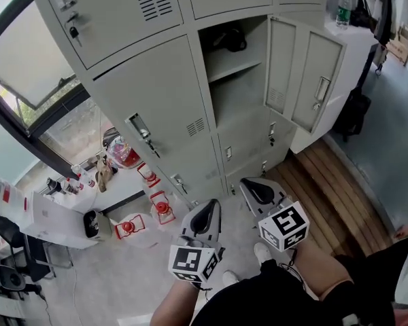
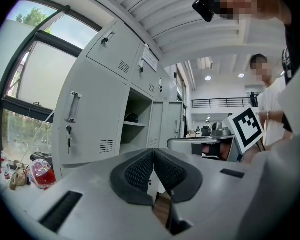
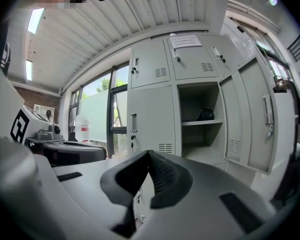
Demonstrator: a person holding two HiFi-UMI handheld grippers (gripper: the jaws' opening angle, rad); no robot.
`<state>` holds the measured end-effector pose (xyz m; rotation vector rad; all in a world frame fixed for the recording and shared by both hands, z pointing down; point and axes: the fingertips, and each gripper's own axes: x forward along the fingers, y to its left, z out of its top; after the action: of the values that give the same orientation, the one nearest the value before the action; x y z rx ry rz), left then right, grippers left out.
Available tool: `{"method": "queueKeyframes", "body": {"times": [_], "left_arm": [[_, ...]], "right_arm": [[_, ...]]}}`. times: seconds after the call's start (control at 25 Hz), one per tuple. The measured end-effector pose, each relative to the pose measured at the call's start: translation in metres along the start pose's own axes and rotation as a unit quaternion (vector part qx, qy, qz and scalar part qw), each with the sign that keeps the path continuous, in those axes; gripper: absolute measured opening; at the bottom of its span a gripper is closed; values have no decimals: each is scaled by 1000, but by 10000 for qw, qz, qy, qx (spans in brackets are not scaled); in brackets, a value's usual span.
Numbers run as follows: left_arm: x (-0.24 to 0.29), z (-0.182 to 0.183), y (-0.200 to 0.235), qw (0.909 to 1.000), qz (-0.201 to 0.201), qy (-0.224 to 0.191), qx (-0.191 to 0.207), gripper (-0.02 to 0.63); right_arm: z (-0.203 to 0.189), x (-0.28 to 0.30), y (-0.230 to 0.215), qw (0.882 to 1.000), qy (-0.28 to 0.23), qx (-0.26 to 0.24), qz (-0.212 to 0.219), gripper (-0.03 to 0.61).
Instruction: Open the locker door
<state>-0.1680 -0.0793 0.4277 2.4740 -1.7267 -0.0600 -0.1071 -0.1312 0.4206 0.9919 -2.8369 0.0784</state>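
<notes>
Floor (image 1: 109, 277) ahead of both jaws is bare up to the lockers (image 1: 156, 107). Open compartment (image 1: 234, 104) ahead and above has free room under its shelf (image 1: 234, 66). Swung-out locker door (image 1: 313, 80) blocks ahead-right of the right jaws. Red items (image 1: 162, 208) clutter the floor left of the left jaws.

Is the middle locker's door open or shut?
Open: its door stands swung out to the right, baring the shelf and a dark object inside.

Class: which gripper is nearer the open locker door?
Right. The right gripper sits below the open locker door, apart from it; the left gripper is further left and back.
</notes>
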Motion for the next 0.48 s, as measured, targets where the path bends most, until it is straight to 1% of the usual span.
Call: {"method": "queueKeyframes", "body": {"times": [0.32,0.48], "left_arm": [[-7,1,-20,9993,-382,-34,41,17],[-7,-1,-29,9987,-502,-9,72,17]], "right_arm": [[-6,-29,6,9993,-7,92,-355,54],[-9,-39,7,9989,-7,143,-438,54]]}}
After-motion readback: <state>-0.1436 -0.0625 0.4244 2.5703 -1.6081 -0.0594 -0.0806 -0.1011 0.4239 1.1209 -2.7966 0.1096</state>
